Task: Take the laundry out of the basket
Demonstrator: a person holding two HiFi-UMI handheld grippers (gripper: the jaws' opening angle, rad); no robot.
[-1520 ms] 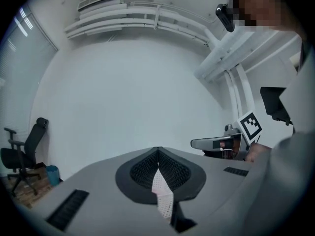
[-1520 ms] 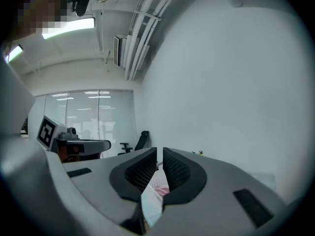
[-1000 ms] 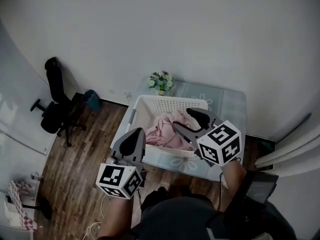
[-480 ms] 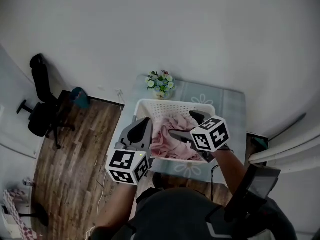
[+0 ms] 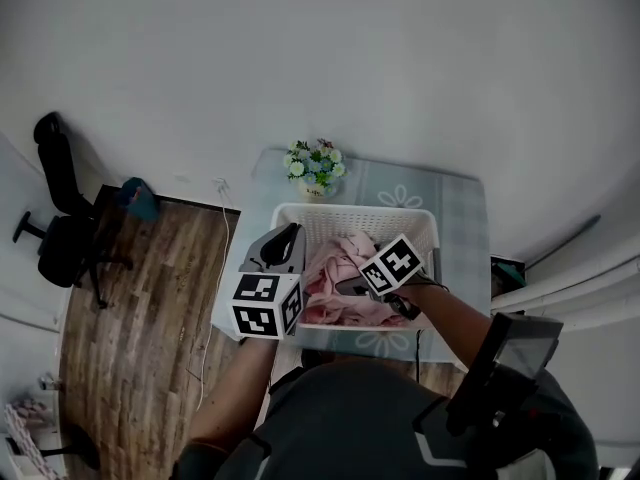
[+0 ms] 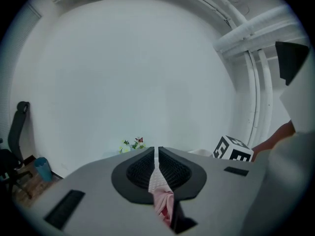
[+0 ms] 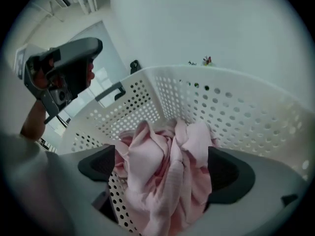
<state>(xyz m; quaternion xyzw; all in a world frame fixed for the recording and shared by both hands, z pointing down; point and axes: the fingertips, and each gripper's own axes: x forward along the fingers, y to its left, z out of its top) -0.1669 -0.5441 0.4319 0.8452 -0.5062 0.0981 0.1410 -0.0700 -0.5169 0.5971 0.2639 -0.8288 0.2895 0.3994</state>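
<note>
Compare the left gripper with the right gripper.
Left gripper is shut, pinching a pink fabric strip; right gripper has just been opening its jaws, wide around the pink laundry, not pressing it. Left gripper faces the wall; right gripper dips into the white basket. Both straddle pink fabric.

Lying crumpled in soft pink folds as laundry (image 5: 338, 268). Heaping up inside the upright, white, perforated basket (image 5: 350, 213), against its near wall.
</note>
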